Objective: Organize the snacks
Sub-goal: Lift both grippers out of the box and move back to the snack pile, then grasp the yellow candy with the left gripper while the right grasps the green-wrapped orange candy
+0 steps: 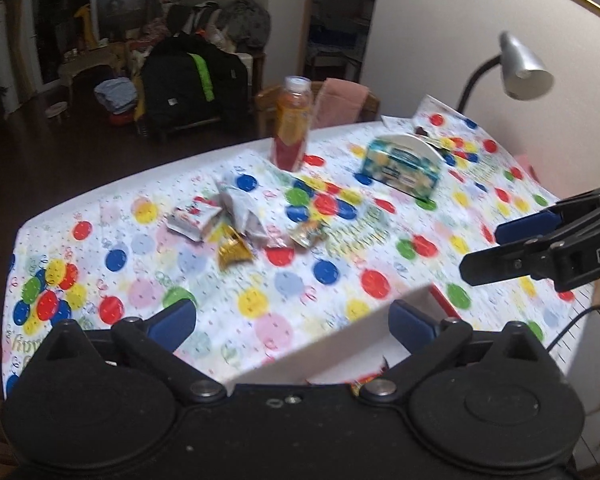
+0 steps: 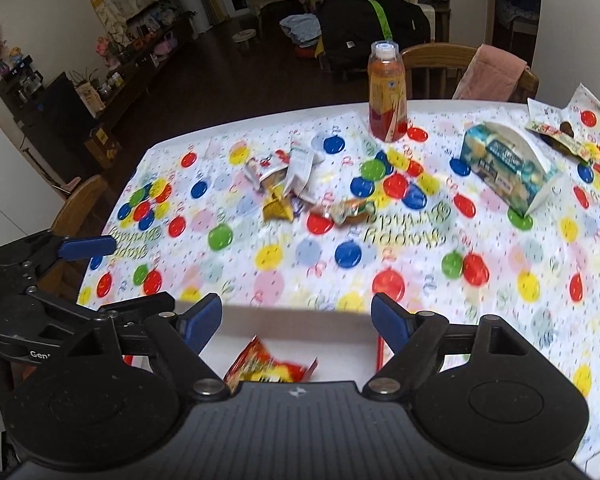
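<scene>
Both the left gripper and right gripper hang wide and empty above the near white box. The snack packets lie mid-table: light, crinkly, slippery; I'd pinch a sealed edge

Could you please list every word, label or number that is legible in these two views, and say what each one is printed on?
"DA": white letters on the right gripper body, cut off by the frame edge.
"Gen": white letters on the left gripper body, partly hidden.
"Happy Birthday": script on the tablecloth, upside down in the right wrist view.
Bottle label, tissue box and snack packets: print too blurred to read.
</scene>
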Demonstrator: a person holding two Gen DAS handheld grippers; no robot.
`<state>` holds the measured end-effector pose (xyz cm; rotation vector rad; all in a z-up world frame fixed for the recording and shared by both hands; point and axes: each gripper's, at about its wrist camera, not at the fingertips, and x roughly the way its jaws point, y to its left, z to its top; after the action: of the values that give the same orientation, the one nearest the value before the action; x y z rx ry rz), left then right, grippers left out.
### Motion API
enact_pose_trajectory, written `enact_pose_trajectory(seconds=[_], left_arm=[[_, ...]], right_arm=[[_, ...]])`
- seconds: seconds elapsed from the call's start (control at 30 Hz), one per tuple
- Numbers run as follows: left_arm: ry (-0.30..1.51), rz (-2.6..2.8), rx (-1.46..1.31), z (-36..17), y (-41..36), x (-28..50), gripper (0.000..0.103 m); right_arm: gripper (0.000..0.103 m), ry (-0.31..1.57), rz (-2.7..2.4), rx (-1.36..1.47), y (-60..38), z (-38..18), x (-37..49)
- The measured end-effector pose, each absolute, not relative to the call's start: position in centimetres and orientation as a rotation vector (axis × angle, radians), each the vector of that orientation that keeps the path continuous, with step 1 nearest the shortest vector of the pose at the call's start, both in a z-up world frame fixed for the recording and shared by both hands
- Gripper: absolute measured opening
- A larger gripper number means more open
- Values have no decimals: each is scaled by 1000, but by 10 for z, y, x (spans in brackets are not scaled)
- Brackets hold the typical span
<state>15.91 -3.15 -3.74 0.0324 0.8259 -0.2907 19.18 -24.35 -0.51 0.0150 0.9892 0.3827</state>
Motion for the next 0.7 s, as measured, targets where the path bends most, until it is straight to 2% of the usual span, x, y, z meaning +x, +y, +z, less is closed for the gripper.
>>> enact_pose_trajectory(seconds=[0.3, 0.7], left_arm=[[816, -184, 64, -50, -28, 215, 102], [868, -131, 97, -97, -31, 287, 102]], right_arm=[[82, 1037, 344, 37, -239, -25, 261], [82, 1116, 220, 113, -243, -74, 351]])
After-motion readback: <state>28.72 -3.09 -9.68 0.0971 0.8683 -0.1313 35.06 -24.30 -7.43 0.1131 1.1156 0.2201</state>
